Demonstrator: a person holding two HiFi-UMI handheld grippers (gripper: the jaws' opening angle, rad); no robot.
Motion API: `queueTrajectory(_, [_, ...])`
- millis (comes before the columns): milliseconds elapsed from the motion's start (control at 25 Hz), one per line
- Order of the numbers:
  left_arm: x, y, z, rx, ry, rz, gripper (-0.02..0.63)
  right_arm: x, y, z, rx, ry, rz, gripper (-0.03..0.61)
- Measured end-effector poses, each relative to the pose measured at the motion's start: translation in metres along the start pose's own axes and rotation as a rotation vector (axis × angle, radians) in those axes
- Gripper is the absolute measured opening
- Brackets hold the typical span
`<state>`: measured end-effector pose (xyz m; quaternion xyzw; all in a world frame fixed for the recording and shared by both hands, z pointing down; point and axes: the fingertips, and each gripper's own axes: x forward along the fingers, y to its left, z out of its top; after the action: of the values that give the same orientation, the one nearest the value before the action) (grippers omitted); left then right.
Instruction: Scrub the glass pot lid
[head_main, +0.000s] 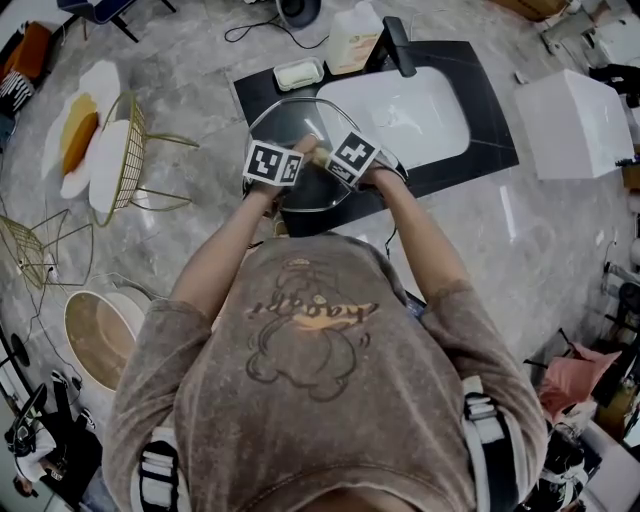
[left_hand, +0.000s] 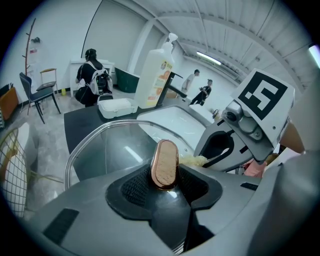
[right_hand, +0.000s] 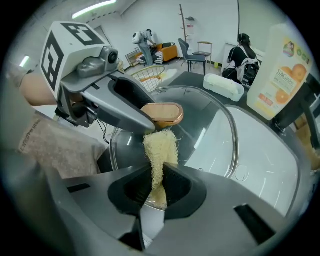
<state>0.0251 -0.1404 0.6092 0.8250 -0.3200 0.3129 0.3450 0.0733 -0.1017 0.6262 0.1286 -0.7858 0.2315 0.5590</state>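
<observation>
L gripper (left_hand: 165, 186) pinches the oval, copper-rimmed wooden knob (left_hand: 165, 164) of the round clear glass pot lid (left_hand: 107, 150). The lid is held over the black counter (head_main: 490, 105), at abt 9 o'clock of the white sink basin (head_main: 420, 115). R gripper (right_hand: 159, 187) is clamped on a pale yellow fibrous scrub pad (right_hand: 160, 147), its free end just beside the knob. A white soap bottle w/ orange label (head_main: 352, 40) stands at 12 o'clock of the lid.

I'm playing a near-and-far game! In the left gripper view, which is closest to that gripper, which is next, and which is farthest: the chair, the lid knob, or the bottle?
1. Lid knob, low centre, gripped between the jaws.
2. Bottle, upper middle, standing farther back.
3. Chair, far left, way across the room.
</observation>
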Motion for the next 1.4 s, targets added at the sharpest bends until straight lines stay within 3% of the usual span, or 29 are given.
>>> queueTrajectory(120, [0.000,-0.001,-0.001,-0.003,0.004,-0.003,0.184,0.003,0.012,0.000,-0.002,0.000,0.039,0.048])
queueTrajectory(360, [0.001,-0.001,-0.001,-0.002,0.003,-0.004,0.183,0.004,0.016,0.000,0.030,-0.029,0.032,0.046])
queueTrajectory(840, [-0.001,-0.002,-0.002,0.002,0.010,-0.011,0.183,0.016,0.059,0.013,0.057,-0.047,0.169,0.046])
queueTrajectory(1400, [-0.001,-0.002,-0.001,-0.002,0.005,-0.016,0.183,0.024,0.097,0.036,0.193,-0.208,0.328,0.046])
